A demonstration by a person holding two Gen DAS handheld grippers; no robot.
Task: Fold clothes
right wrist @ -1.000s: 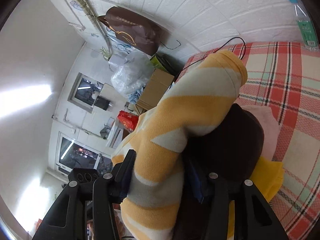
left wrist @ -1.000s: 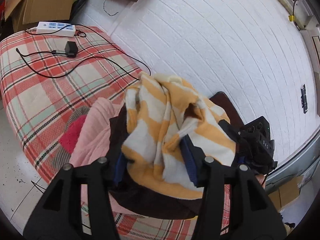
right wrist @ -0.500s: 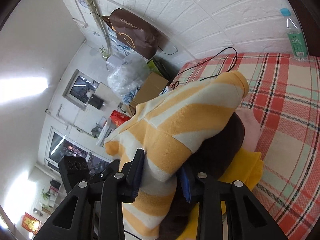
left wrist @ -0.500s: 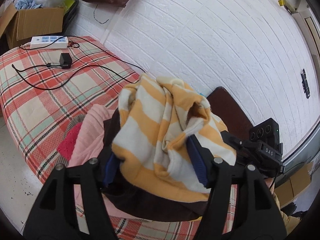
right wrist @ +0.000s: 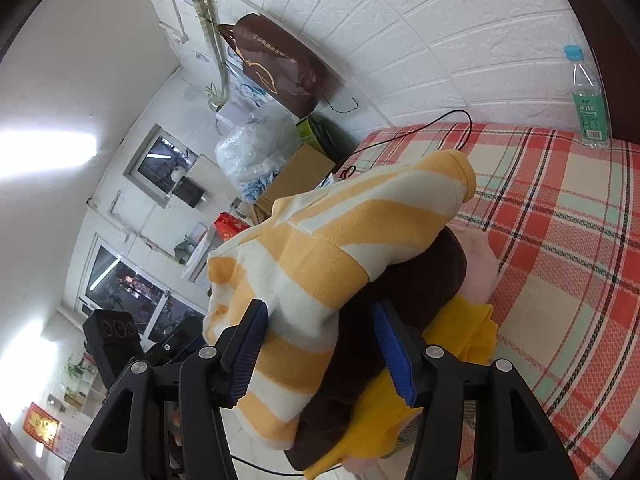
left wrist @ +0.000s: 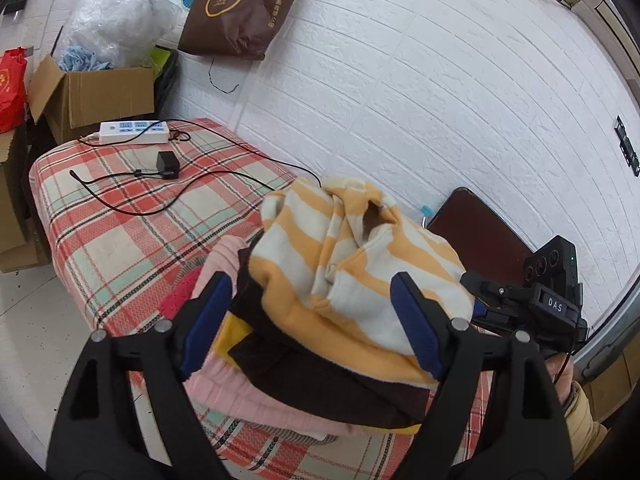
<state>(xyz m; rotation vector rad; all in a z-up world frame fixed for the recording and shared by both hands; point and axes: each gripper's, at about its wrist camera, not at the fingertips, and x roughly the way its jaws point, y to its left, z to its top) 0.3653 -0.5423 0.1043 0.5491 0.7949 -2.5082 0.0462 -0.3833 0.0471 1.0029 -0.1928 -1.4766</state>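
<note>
A yellow-and-white striped garment [left wrist: 360, 264] lies bunched on top of a pile of clothes. Under it are a dark brown piece [left wrist: 320, 376], a pink one [left wrist: 248, 396] and a bright yellow one [right wrist: 460, 328]. The pile rests on the red plaid cover [left wrist: 120, 232] of a bed. My left gripper [left wrist: 312, 320] is open, its blue pads standing wide on either side of the pile. My right gripper [right wrist: 320, 344] is open at the pile's other side. The striped garment's [right wrist: 344, 240] hem hangs loose between its fingers.
A white power strip [left wrist: 134, 133], a black adapter [left wrist: 168, 164] and cables lie at the bed's far end. Beyond it stand a cardboard box [left wrist: 92, 96] and a brown bag [left wrist: 244, 4] against the brick wall. A water bottle [right wrist: 586, 100] stands by the wall.
Both grippers have spread their fingers wider and let go of the striped garment. It now rests on the pile. Both views have drawn back a little.
</note>
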